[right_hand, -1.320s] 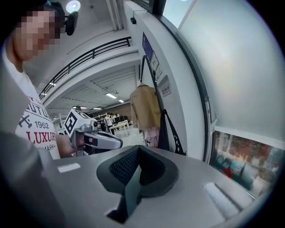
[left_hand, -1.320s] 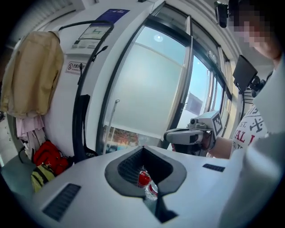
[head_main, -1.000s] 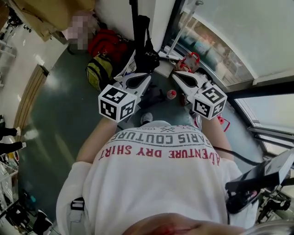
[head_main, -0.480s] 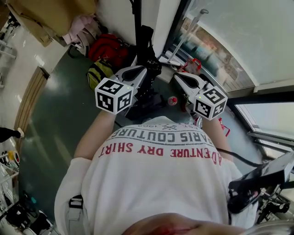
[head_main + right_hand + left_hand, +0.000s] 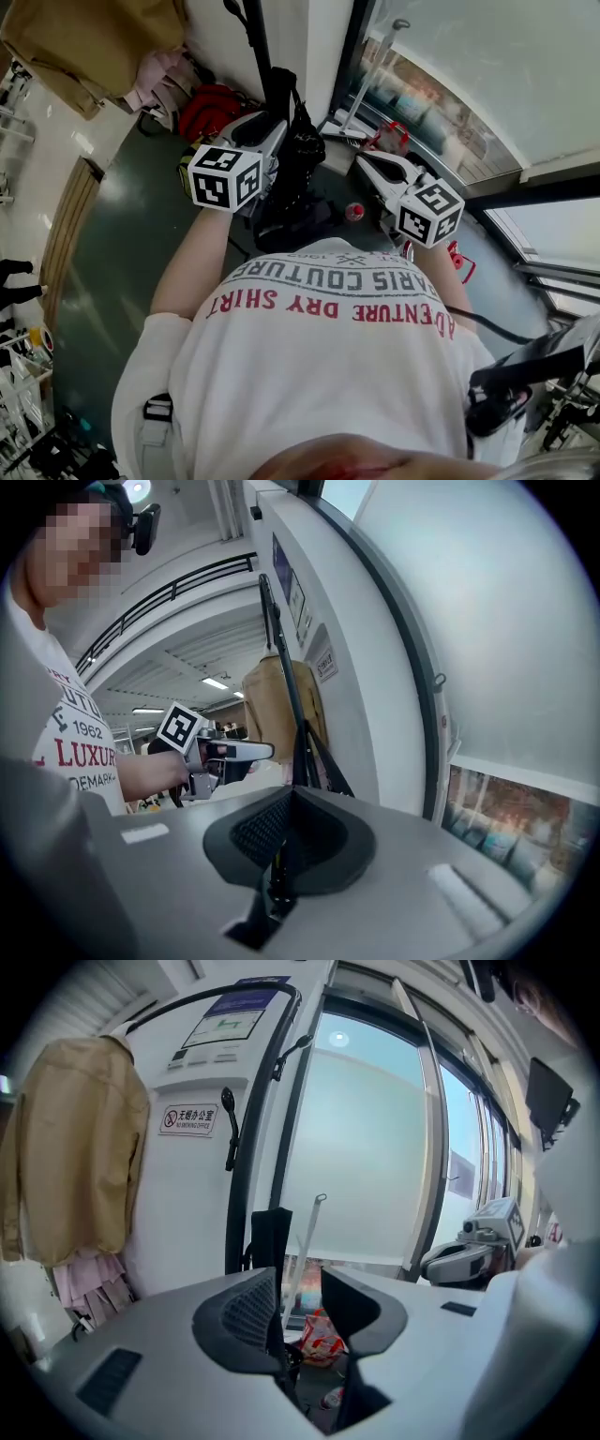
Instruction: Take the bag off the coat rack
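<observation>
The black bag (image 5: 295, 164) hangs by its strap (image 5: 281, 84) from the black coat rack pole (image 5: 253, 42), straight ahead of me. My left gripper (image 5: 272, 122) is raised just left of the bag, level with its top. Its jaws are opening with only empty air in the gap, and in the left gripper view (image 5: 300, 1279) the strap (image 5: 270, 1232) stands beyond the left jaw's tip. Lower and to the right of the bag, my right gripper (image 5: 364, 161) is shut on nothing (image 5: 292, 794); its view shows the strap (image 5: 317, 752) and pole (image 5: 281, 667) ahead.
A beige jacket (image 5: 84, 42) hangs at upper left over pink clothes (image 5: 155, 80). A red backpack (image 5: 211, 103) lies on the floor by the rack. A red-capped bottle (image 5: 354, 212) and a red snack bag (image 5: 389, 136) lie near the glass wall (image 5: 450, 84) at right.
My left gripper has risen and shifted left, up beside the bag's top. The right gripper has hardly moved.
</observation>
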Demonstrator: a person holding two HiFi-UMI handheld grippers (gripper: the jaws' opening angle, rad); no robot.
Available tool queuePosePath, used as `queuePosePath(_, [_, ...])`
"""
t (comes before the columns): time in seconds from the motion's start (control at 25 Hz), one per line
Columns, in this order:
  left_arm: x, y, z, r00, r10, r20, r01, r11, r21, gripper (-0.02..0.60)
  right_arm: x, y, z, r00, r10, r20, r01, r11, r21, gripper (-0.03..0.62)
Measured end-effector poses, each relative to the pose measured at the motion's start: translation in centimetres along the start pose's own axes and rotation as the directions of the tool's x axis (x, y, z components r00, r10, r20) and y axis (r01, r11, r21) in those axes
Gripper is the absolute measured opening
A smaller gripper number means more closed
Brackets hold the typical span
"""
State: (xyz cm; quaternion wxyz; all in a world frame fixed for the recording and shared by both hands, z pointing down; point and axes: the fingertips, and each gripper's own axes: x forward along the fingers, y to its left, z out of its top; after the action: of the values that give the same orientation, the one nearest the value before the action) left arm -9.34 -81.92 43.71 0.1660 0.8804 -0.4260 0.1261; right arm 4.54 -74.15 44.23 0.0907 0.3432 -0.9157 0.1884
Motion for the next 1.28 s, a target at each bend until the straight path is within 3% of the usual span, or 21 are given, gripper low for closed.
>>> queuePosePath(0.16, [2.9,1.6,-0.2,0.999,0.04,-0.034,-0.039,0.999,0.022,0.189,-0.9,-1.5,0.0,0.999,-0.046,0.009,0.045,0.999,0.024,0.002])
queuePosePath(0.4, [7.4,3.9,-2.2,0.988,0.08,-0.134,-0.077,0.997,0.029,0.192,-1.8,-3.7,-0.1,0.996,-0.09,-0.001,0.09,0.995,0.045,0.002])
queuePosePath(0.6, [8.7,3.2,-2.5,0.995,0.018,-0.101,-0.019,1.0,-0.015,0.188,-2.6,-4.6,-0.8,0.993,-0.12,-0.013,0.12,0.991,0.064,0.002])
queuePosePath(0.64, [8.8,3.1,-2.5,0.996,0.013,-0.09,-0.014,1.0,-0.016,0.151,-2.7,-4.7,-0.9,0.992,-0.122,-0.017,0.123,0.99,0.067,0.002])
queuePosePath(0.68, [8.8,3.1,-2.3,0.997,0.016,-0.079,-0.017,1.0,-0.012,0.072,-2.7,-4.8,-1.1,0.992,-0.124,-0.021,0.125,0.99,0.069,0.002])
queuePosePath(0.72, [8.8,3.1,-2.2,0.997,0.018,-0.07,-0.019,1.0,-0.006,0.042,-2.7,-4.8,-1.2,0.992,-0.126,-0.023,0.127,0.989,0.071,0.002])
queuePosePath(1.08, [8.2,2.8,-1.8,0.999,-0.017,-0.03,0.015,0.998,-0.054,0.018,-2.0,-4.8,-2.3,0.992,-0.119,-0.035,0.121,0.989,0.082,0.002])
queuePosePath(1.28, [7.1,1.7,0.3,0.999,-0.034,-0.009,0.033,0.995,-0.09,0.017,-1.9,-4.7,-2.7,0.994,-0.109,-0.033,0.111,0.989,0.099,0.002])
